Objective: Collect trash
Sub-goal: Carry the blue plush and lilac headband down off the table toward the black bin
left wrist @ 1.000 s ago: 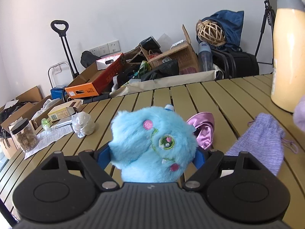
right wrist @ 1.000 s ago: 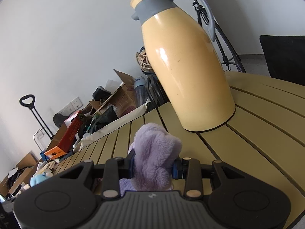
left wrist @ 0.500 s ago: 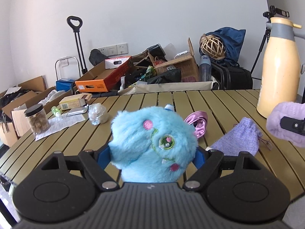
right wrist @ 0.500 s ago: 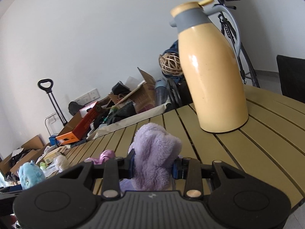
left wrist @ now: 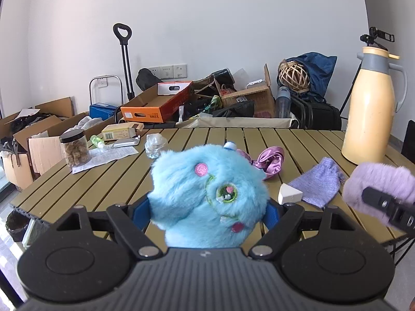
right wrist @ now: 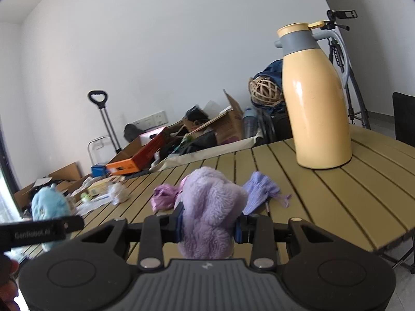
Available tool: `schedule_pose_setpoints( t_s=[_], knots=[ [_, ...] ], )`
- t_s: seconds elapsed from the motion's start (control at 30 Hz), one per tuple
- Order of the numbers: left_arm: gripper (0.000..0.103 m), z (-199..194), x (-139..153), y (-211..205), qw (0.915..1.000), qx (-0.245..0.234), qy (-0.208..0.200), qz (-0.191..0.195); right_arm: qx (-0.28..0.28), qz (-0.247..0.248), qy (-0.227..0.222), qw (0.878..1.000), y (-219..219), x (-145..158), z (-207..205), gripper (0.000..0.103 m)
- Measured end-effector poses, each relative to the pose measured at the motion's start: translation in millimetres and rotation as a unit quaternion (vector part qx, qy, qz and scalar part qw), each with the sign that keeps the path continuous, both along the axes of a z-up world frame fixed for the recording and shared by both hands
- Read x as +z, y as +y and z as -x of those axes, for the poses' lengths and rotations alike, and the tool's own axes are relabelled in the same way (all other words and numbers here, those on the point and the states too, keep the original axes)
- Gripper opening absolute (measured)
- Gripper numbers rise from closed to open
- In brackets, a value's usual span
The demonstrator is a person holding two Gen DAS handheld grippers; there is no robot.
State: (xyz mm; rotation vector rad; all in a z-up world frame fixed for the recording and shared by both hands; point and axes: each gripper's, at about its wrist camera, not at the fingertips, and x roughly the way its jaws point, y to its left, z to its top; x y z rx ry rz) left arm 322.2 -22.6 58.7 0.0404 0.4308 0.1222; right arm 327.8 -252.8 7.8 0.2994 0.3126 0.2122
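My left gripper (left wrist: pixel 207 210) is shut on a fluffy blue plush toy (left wrist: pixel 207 194), held above the near edge of the slatted wooden table (left wrist: pixel 298 140). My right gripper (right wrist: pixel 210 223) is shut on a fluffy lilac plush toy (right wrist: pixel 210 207); that toy also shows at the right of the left wrist view (left wrist: pixel 378 184). On the table lie a shiny pink cloth (left wrist: pixel 269 159), a lilac knit pouch (left wrist: pixel 319 184), a white wedge sponge (left wrist: pixel 289 195) and a crumpled clear wrapper (left wrist: pixel 154 143).
A tall yellow thermos (right wrist: pixel 315 108) stands at the table's far right. A jar of snacks (left wrist: pixel 75 147), a paper sheet (left wrist: pixel 103 155), a small box (left wrist: pixel 119 132) and a green bottle (left wrist: pixel 97 140) sit at the left. Cardboard boxes and clutter (left wrist: pixel 207 103) lie behind the table.
Both grippers have pulled back and up from the table with their plush toys. More of the table shows now. The thermos looks farther away.
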Motion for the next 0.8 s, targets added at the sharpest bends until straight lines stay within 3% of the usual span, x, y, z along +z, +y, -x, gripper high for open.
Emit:
schedule_pose_setpoints(
  t_s=[0.33, 0.8],
  knots=[
    [0.083, 49, -14, 16, 0.9996, -0.007, 0.012, 0.023, 0.029, 0.018, 0.034, 0.999, 23, -19, 53, 0.034],
    [0.083, 88, -66, 30, 0.9969, -0.017, 0.066, 0.04, 0.051, 0.06, 0.117, 0.99, 48, -68, 86, 0.034]
  ],
)
